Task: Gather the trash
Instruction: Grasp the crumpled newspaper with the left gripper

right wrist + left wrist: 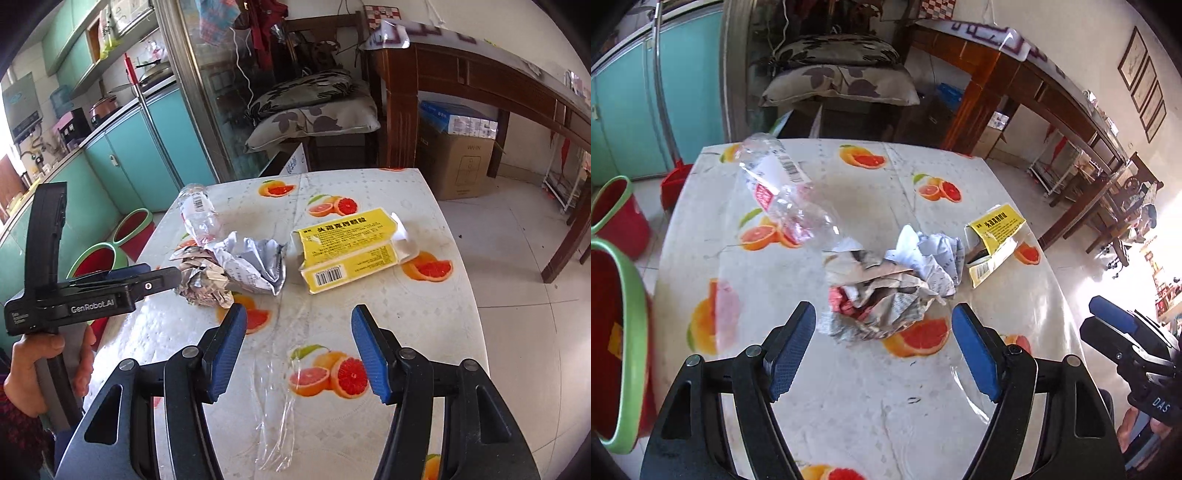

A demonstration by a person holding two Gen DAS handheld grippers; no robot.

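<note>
On the fruit-print tablecloth (424, 206), left to right, lie a crushed clear plastic bottle (197, 214), springy and slippery, light crumpled newspaper wads (236, 269) best pinched mid-bulge, and a torn yellow cardboard box (347, 251), while the left gripper (882, 350) and right gripper (299, 354) hang open, empty.

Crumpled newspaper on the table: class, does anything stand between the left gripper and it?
Nothing visible does. The left gripper is open, with nothing between its pads, and the crumpled newspaper lies just ahead of it on the fruit-print tablecloth. The plastic bottle and yellow box lie farther off, to the sides.
</note>
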